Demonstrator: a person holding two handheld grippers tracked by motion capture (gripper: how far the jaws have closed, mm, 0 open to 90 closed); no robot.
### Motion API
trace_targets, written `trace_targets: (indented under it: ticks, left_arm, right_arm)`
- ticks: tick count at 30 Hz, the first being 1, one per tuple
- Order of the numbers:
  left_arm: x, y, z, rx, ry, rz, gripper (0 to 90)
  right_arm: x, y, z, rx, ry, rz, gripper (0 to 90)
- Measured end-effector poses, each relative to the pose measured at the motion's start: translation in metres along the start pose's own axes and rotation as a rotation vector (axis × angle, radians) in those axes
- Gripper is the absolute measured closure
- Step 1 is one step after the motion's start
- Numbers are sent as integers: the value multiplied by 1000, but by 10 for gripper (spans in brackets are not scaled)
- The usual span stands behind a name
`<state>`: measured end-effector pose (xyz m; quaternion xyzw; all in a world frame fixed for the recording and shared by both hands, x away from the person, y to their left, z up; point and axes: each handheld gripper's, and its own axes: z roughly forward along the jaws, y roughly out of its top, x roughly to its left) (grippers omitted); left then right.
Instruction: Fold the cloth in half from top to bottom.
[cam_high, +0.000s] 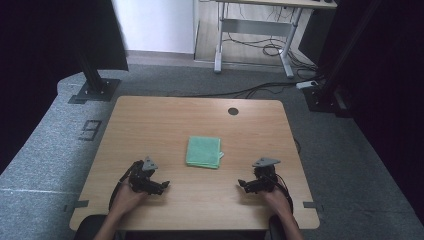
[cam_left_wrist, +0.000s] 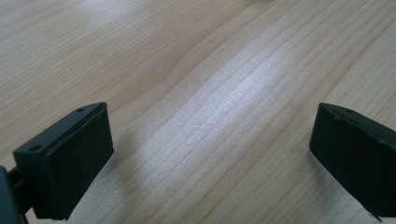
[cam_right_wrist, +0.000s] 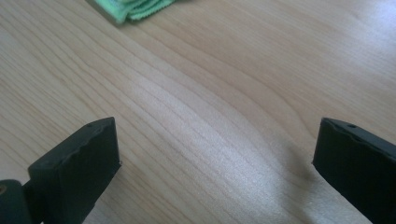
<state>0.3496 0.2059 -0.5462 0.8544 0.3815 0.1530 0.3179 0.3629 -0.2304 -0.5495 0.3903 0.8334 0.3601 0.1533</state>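
A folded green cloth (cam_high: 204, 152) lies flat in the middle of the wooden table (cam_high: 150, 120); its near edge shows at the top of the right gripper view as the green cloth (cam_right_wrist: 135, 9). My left gripper (cam_high: 164, 186) sits low over the table at the front left, pointing right, jaws wide apart over bare wood, as the left gripper (cam_left_wrist: 210, 154) shows. My right gripper (cam_high: 242, 184) sits at the front right, pointing left toward the cloth. The right gripper (cam_right_wrist: 215, 163) stands open with nothing between its pads. Both are apart from the cloth.
A round cable hole (cam_high: 233, 111) sits near the table's far edge. Grey carpet surrounds the table, with black stand bases (cam_high: 95, 90) at the far left and right. A desk frame (cam_high: 255, 35) and cables lie beyond.
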Motion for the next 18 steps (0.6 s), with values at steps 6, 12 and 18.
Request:
trace_targets:
  ticks: [6,12,18]
  left_arm:
    - [3,-1,3,2,-20,-12,0]
    - [3,-1,3,1,-22,-13,0]
    - [2,-1,3,2,-20,-17,0]
  right_arm:
    - [1,-5,5,6,-8,-17,0]
    - [1,-5,5,7,-9,-17,0]
    - [1,-5,5,7,-9,-17,0]
